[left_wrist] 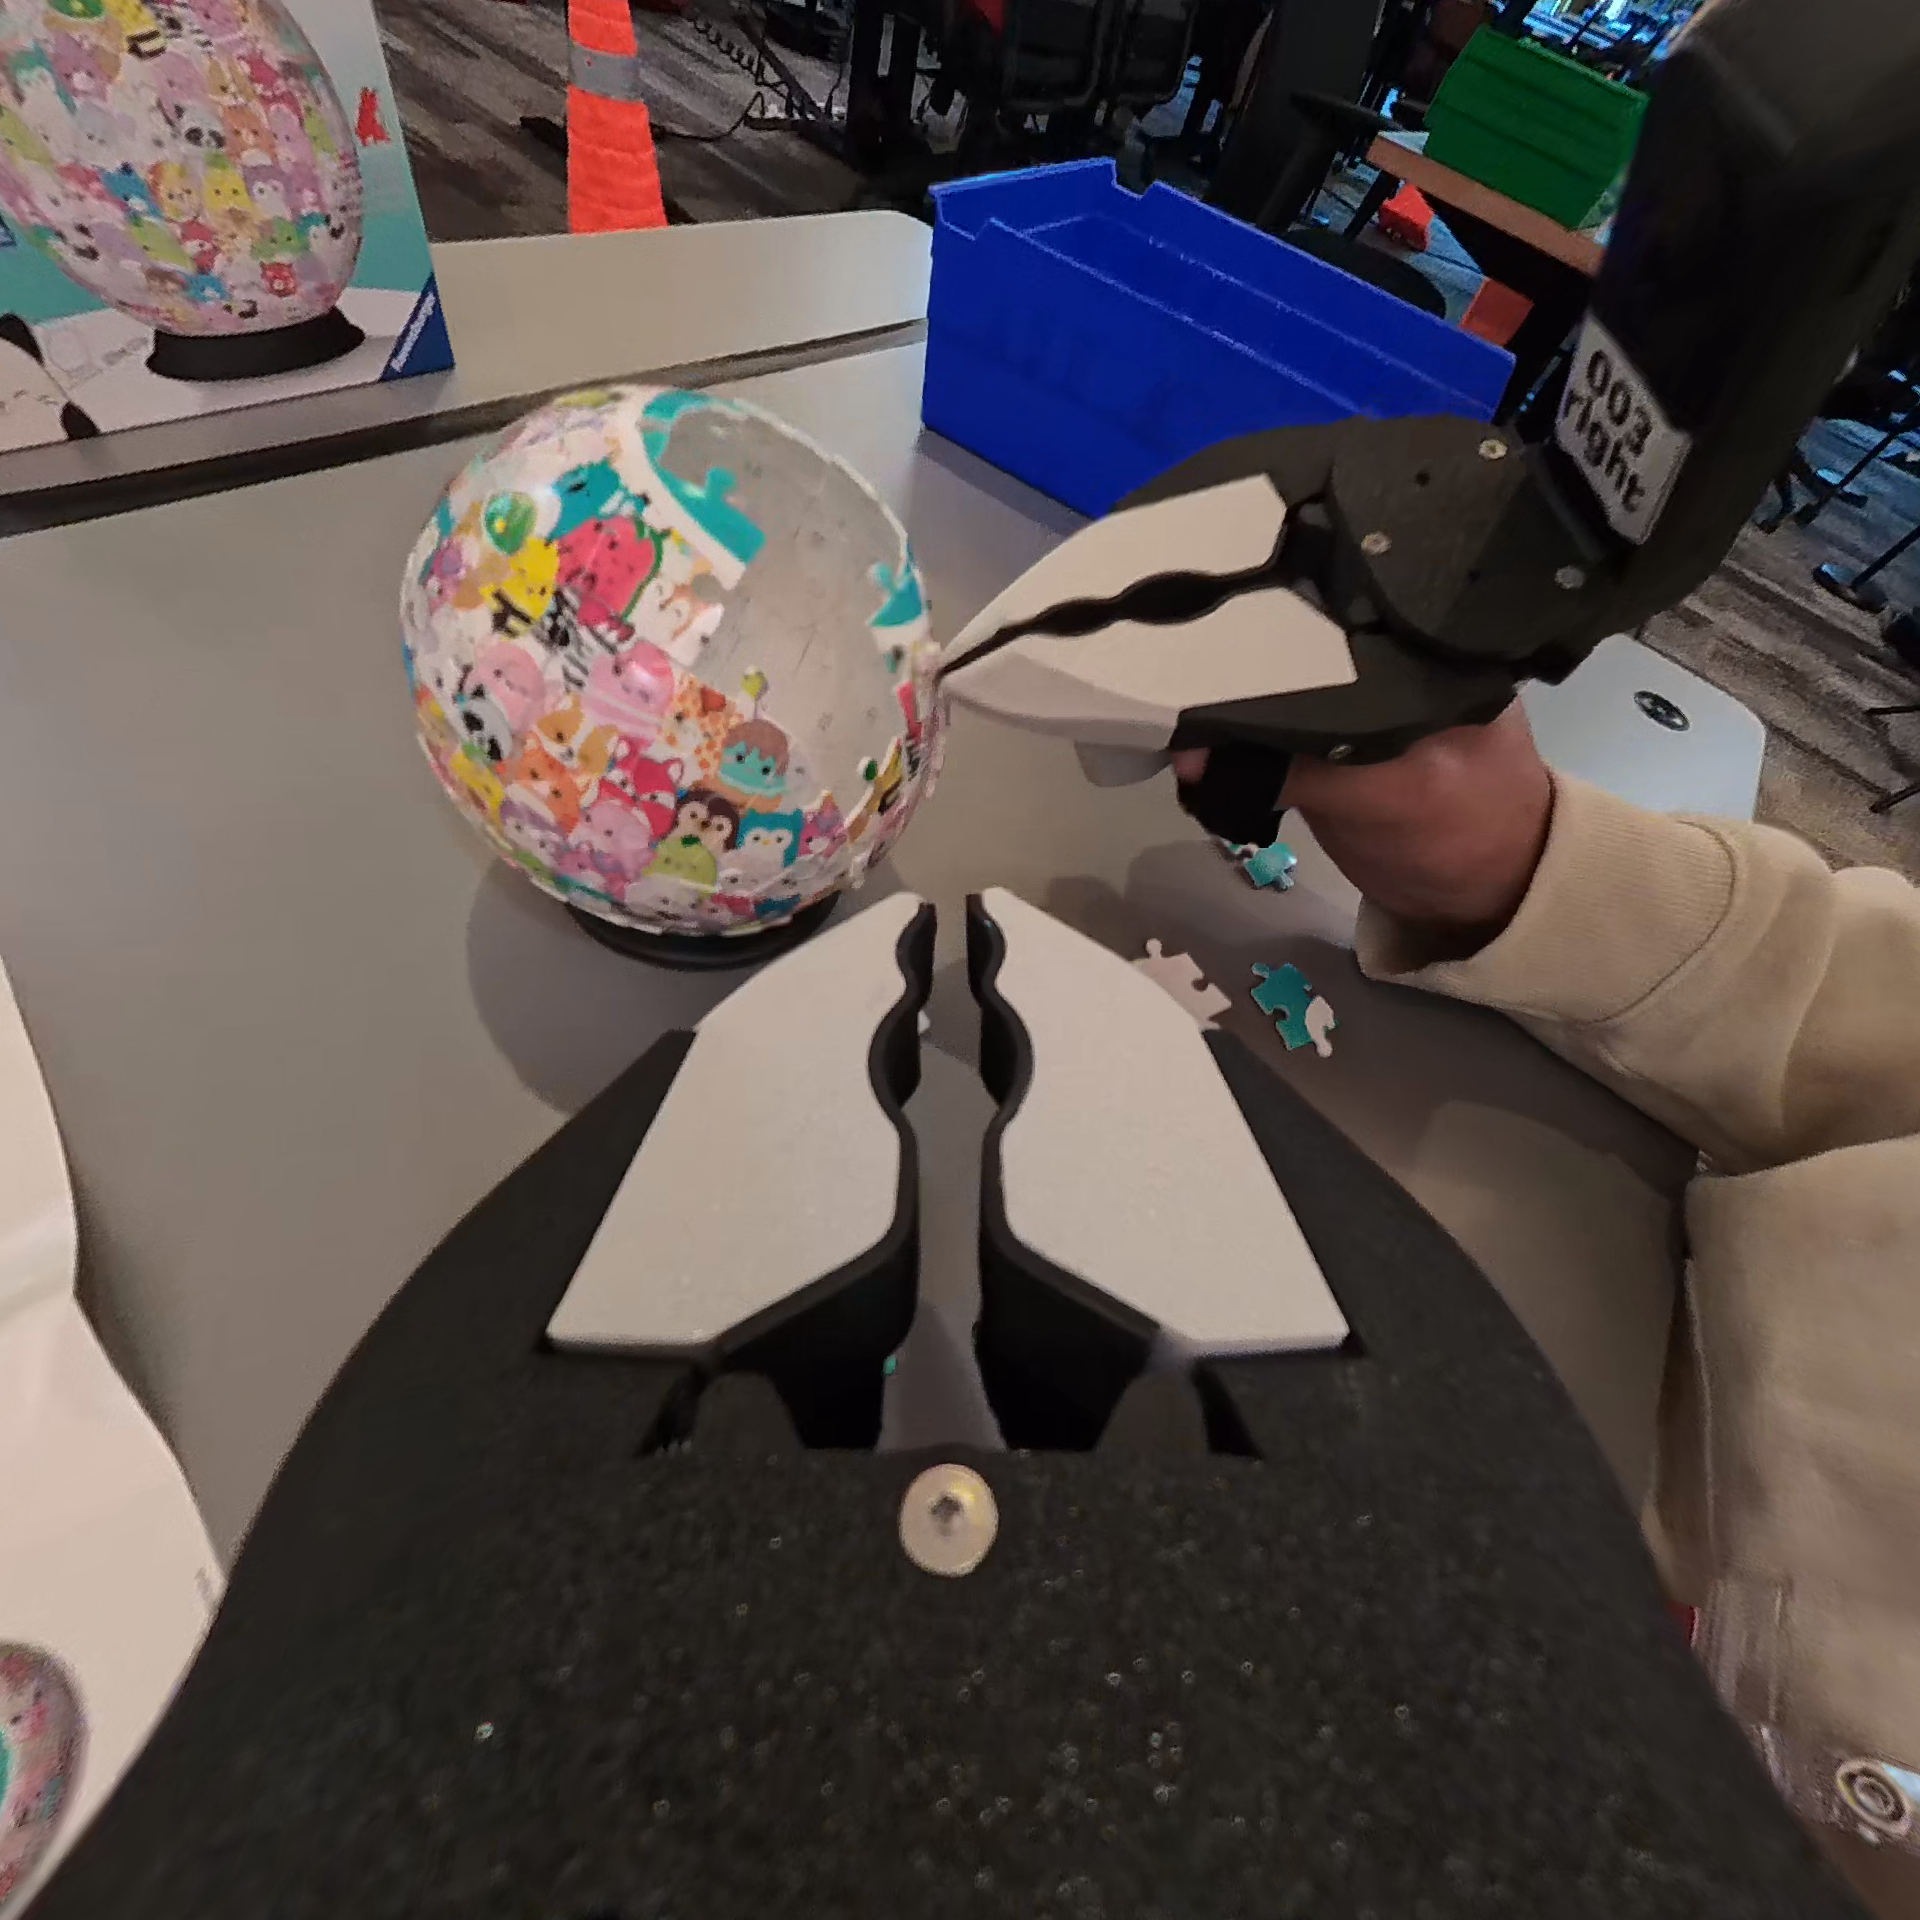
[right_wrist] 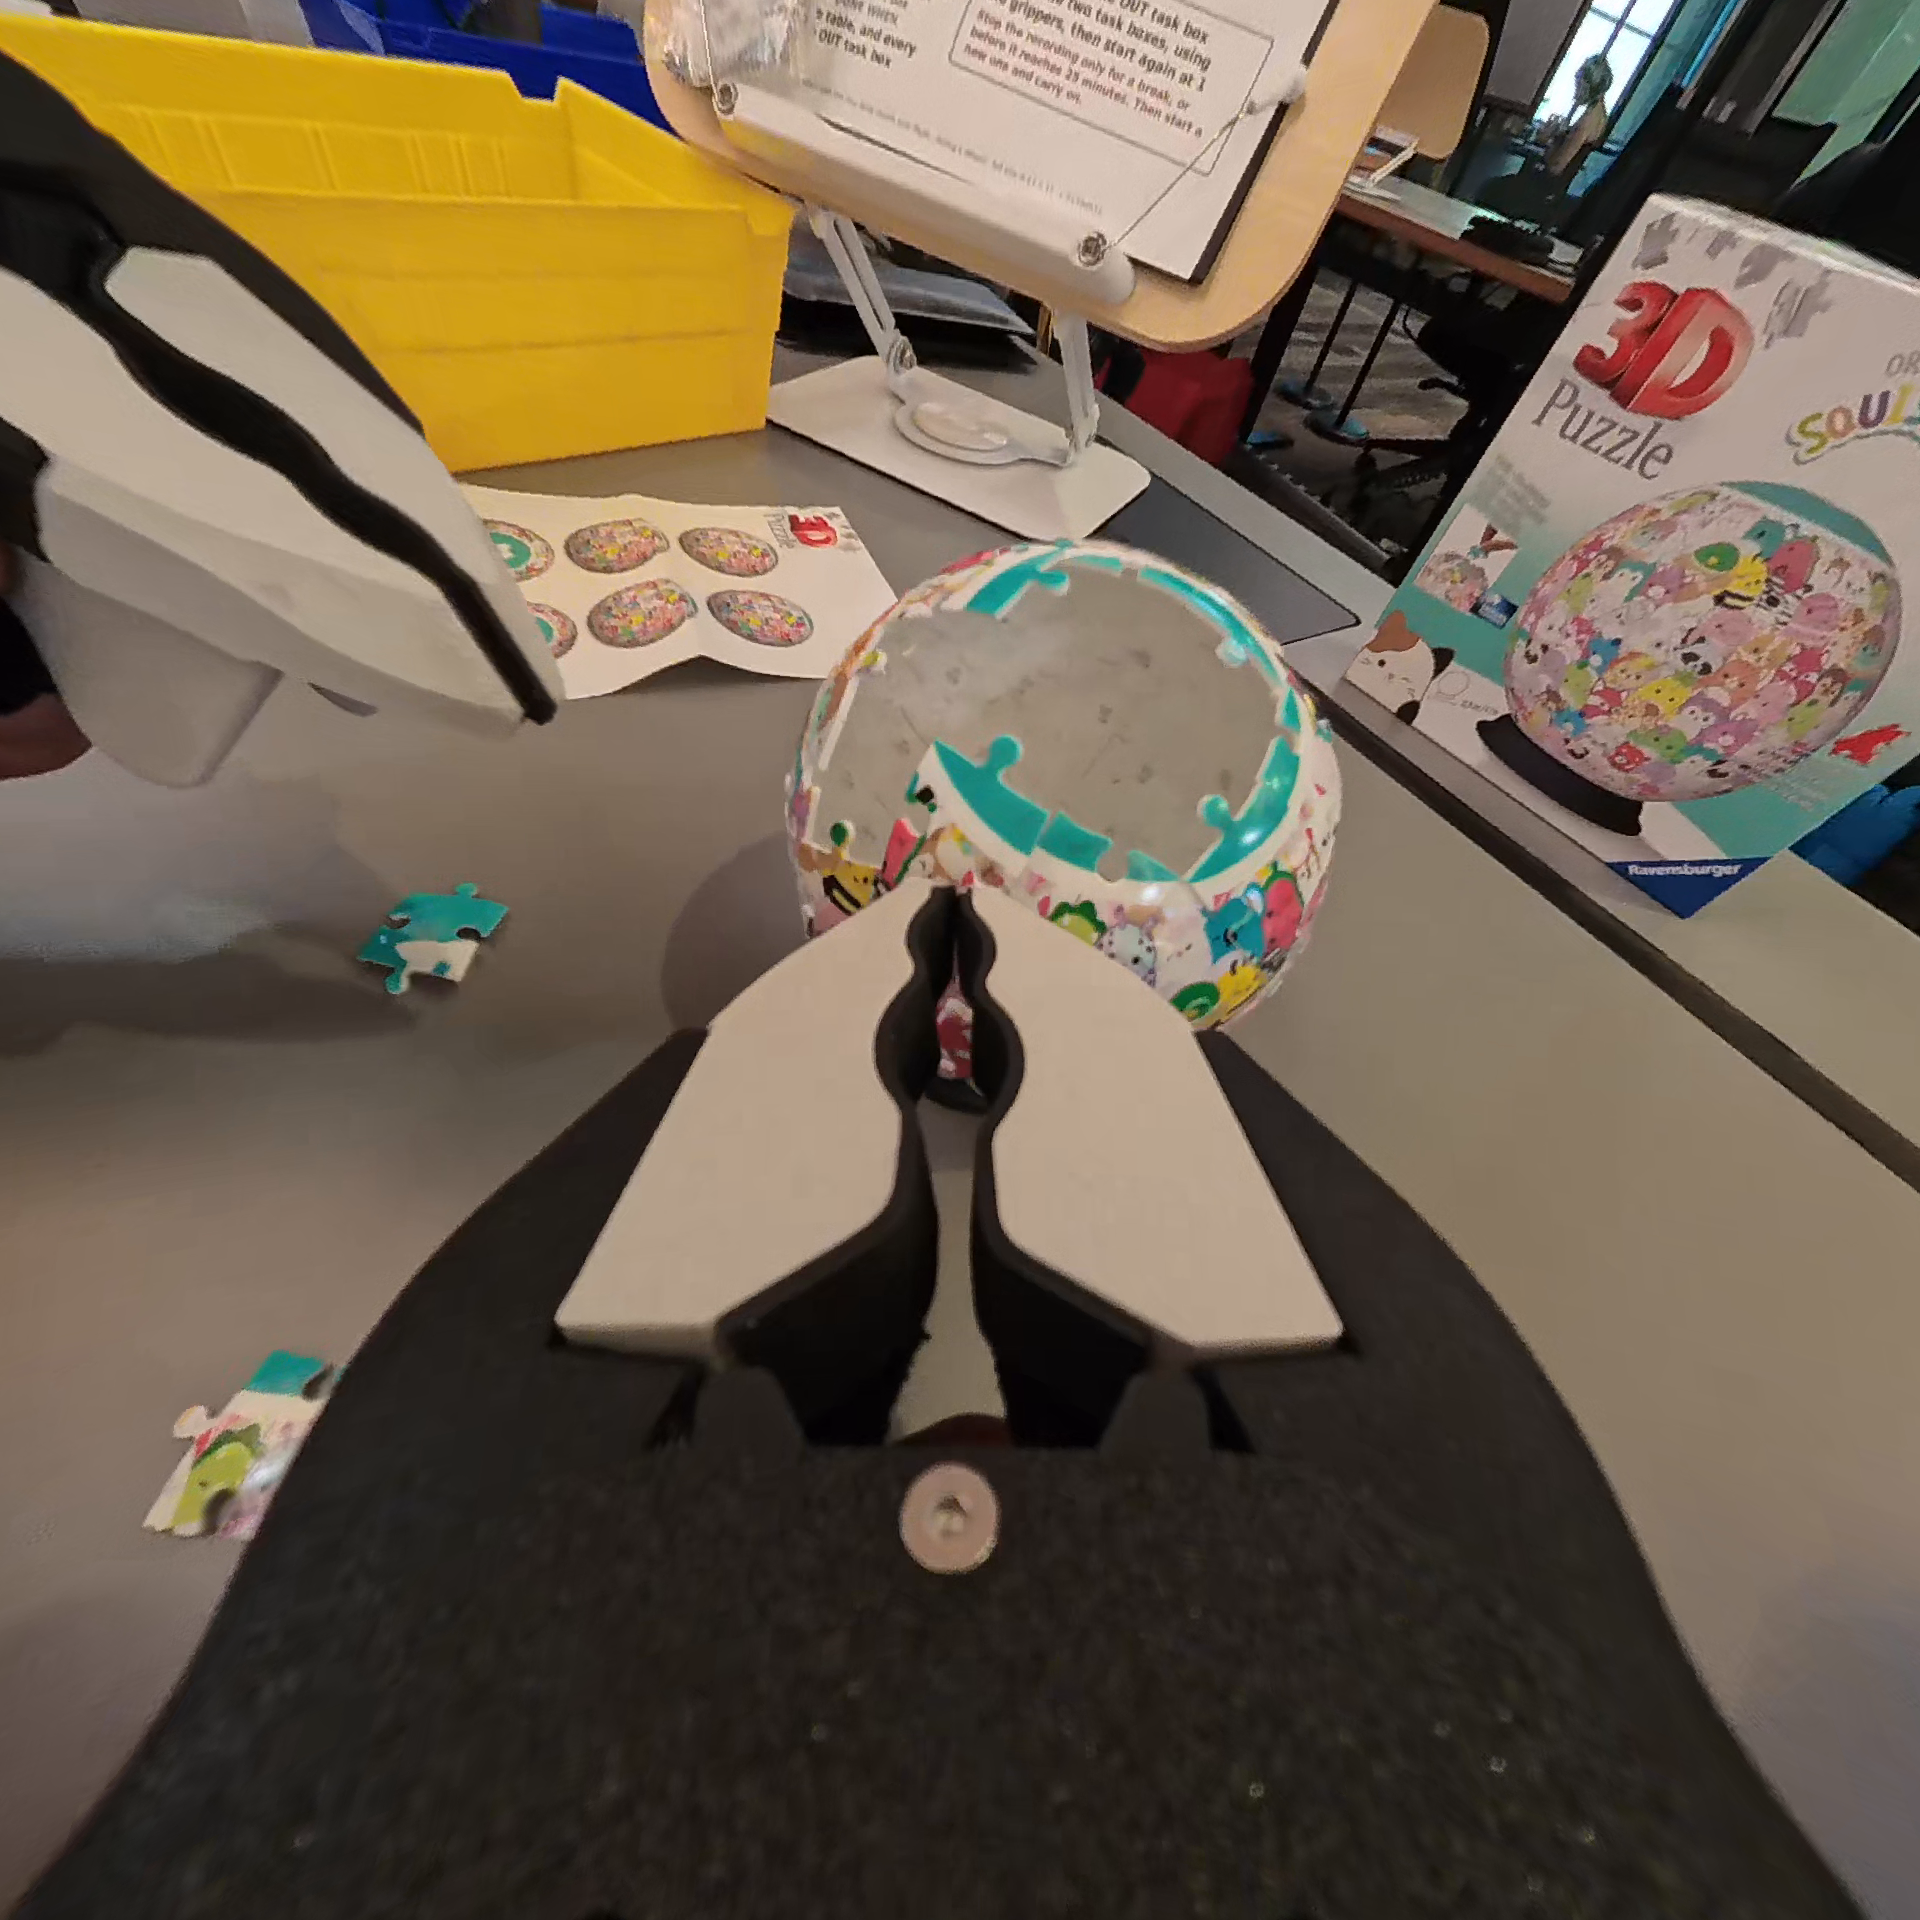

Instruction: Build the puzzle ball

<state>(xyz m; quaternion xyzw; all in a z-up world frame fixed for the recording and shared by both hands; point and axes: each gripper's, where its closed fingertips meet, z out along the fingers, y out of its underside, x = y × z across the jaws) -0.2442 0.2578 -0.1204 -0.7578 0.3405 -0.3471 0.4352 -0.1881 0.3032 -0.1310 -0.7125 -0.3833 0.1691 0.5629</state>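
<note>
counter (left_wrist: 260, 727): grey, matte; a seam runs across behind the ball, a second slab butts up beyond it
puzzle ball (left_wrist: 665, 665): part-built, open gap at top, sits on a black ring stand (left_wrist: 707, 940) on the counter
loose pieces: teal one (right_wrist: 431, 935) left of the ball in the right wrist view; multicolour one (right_wrist: 234, 1449) nearer the camera; a white one (left_wrist: 1184, 982) and a teal-white one (left_wrist: 1294, 1003) beside the sleeve
instruction sheet (right_wrist: 675, 592): flat, behind the ball
yellow bin (right_wrist: 499, 281): far side, behind the sheet
blue bin (left_wrist: 1174, 322): on the counter, beyond the ball
puzzle box (right_wrist: 1704, 582): upright, across the seam
document stand (right_wrist: 966, 447): white base on the counter beside the yellow bin
</note>
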